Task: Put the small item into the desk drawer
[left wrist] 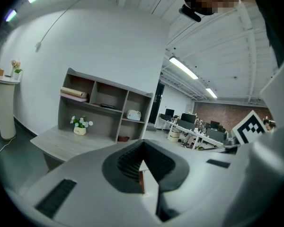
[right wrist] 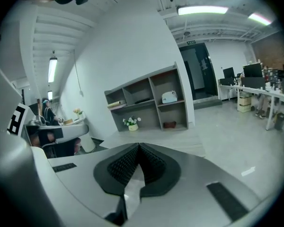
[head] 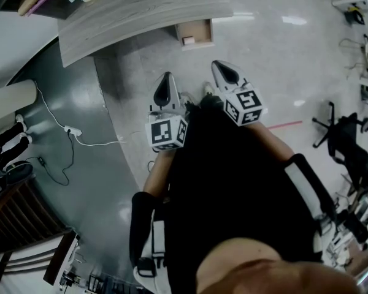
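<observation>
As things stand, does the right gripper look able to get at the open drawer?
Probably not from here: the right gripper, shut, sits well short of the drawer, close to the person's body. Nothing shows between them, so stepping closer should do.

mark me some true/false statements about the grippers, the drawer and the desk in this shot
1. The left gripper and the right gripper both have their jaws together with nothing between them. True.
2. The drawer is pushed shut. False: it stands pulled out from under the desk.
3. The right gripper carries the small item. False: it is empty; a small pale item lies in the drawer.
4. A potted flower plant stands on the desk. True.
5. Both grippers reach into the drawer. False: in the head view they are held short of it, over the floor.
</observation>
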Demonstrator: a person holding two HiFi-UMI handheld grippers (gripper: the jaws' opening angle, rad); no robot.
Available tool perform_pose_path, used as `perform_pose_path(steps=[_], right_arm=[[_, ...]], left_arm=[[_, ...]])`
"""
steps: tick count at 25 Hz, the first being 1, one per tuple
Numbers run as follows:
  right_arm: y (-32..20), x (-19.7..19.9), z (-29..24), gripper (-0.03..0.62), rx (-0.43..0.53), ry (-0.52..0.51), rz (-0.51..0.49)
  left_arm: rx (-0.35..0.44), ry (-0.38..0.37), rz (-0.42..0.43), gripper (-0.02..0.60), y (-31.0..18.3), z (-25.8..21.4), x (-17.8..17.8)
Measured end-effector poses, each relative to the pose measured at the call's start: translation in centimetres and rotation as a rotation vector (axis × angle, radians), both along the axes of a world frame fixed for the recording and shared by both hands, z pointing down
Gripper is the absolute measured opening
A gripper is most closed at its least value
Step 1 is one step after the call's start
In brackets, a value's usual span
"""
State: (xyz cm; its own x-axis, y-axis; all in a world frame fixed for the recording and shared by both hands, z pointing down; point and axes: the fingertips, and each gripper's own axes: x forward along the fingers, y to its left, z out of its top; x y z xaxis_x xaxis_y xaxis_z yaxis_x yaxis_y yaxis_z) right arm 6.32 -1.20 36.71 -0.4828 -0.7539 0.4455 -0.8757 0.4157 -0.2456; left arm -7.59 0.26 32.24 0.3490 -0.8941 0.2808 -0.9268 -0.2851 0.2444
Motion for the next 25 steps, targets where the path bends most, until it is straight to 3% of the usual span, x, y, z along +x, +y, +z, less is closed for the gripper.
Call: perform_pose_path(steps=[7, 25], right_arm=[[0.9, 0.7, -2.9, 0.000, 0.077, -0.013, -0.021], [0.5, 1.6, -2.5, -0.002, 0.072, -0.009, -0.018]], left_arm=[[0.016, -0.028, -0.015, -0.008, 0.5, -0.4, 0.7], [0.038, -0.041, -0.020, -0.008, 0.2, -1.0, 1.7]])
